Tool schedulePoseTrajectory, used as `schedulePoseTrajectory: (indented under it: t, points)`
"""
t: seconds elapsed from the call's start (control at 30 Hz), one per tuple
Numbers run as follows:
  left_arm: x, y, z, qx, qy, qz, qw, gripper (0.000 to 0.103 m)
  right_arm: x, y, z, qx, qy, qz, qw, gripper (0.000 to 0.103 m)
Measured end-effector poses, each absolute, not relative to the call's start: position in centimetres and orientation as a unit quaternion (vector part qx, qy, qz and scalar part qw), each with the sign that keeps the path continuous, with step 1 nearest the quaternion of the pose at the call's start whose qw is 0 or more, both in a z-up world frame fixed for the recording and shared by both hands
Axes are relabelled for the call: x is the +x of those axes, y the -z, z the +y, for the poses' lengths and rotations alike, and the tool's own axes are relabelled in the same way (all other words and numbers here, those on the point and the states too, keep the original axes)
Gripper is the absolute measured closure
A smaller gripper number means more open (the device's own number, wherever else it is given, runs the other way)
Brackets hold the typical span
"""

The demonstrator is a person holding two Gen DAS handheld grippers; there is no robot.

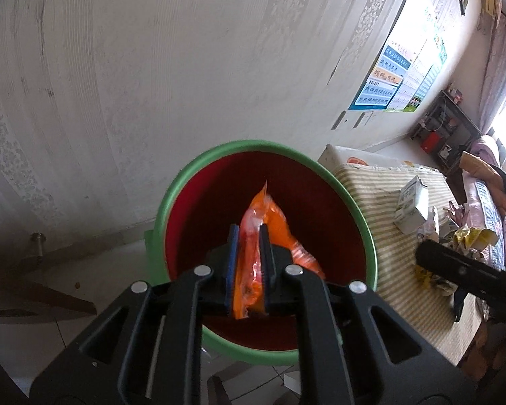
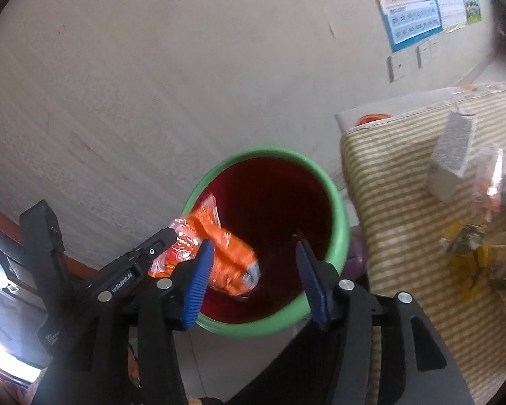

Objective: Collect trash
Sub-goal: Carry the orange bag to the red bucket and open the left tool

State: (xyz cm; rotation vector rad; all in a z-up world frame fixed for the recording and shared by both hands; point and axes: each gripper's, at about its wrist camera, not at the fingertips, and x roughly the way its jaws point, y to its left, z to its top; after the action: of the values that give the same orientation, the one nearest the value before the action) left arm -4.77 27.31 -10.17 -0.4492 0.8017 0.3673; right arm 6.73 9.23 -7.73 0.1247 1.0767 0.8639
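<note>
One orange wrapper (image 1: 266, 236) is pinched tight between the two blue pads of our left gripper (image 1: 251, 239), and it hangs right over the open mouth of the bin (image 1: 172, 195). The bin is red inside with a green rim, and it stands on the floor by the pale wall (image 1: 151, 67). From the right wrist camera we see the same orange wrapper (image 2: 219, 253) held over the bin (image 2: 340, 209), at about 9 o'clock from the bin's middle, with the left gripper (image 2: 172, 239) coming in from 8 o'clock. Our right gripper (image 2: 253, 256) has its fingers spread wide and nothing sits between them; it is held above the near edge of the bin. At 3 o'clock from the bin, just beside it, is a table with a striped cloth (image 1: 381, 202). On the cloth we see a small white carton (image 1: 411, 206) and, past it at 4 o'clock, a pile of crumpled yellow and white wrappers (image 1: 462, 239). High up at 1 o'clock a bright poster (image 1: 398, 71) hangs on the wall.
</note>
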Motion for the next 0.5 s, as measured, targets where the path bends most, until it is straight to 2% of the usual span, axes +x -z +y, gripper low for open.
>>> schedulePoseTrajectory:
  t: [0.07, 0.13, 0.2, 0.5]
  points:
    - [-4.5, 10.5, 26.9, -0.220, -0.170, 0.392, 0.877, 0.091, 6.4, 7.5, 7.9, 0.058, -0.386, 0.491, 0.779, 0.052]
    - [-4.3, 10.7, 26.3, -0.218, -0.165, 0.395, 0.877, 0.079, 6.4, 7.5, 6.2, 0.056, -0.367, 0.484, 0.793, 0.052]
    - [-4.1, 10.7, 25.8, -0.216, -0.160, 0.396, 0.878, 0.073, 6.5, 7.6, 4.2, 0.055, -0.342, 0.480, 0.806, 0.052]
    - [-2.9, 10.4, 22.8, -0.206, -0.122, 0.405, 0.882, 0.070, 8.2, 8.4, -6.3, 0.044, -0.191, 0.463, 0.865, 0.052]
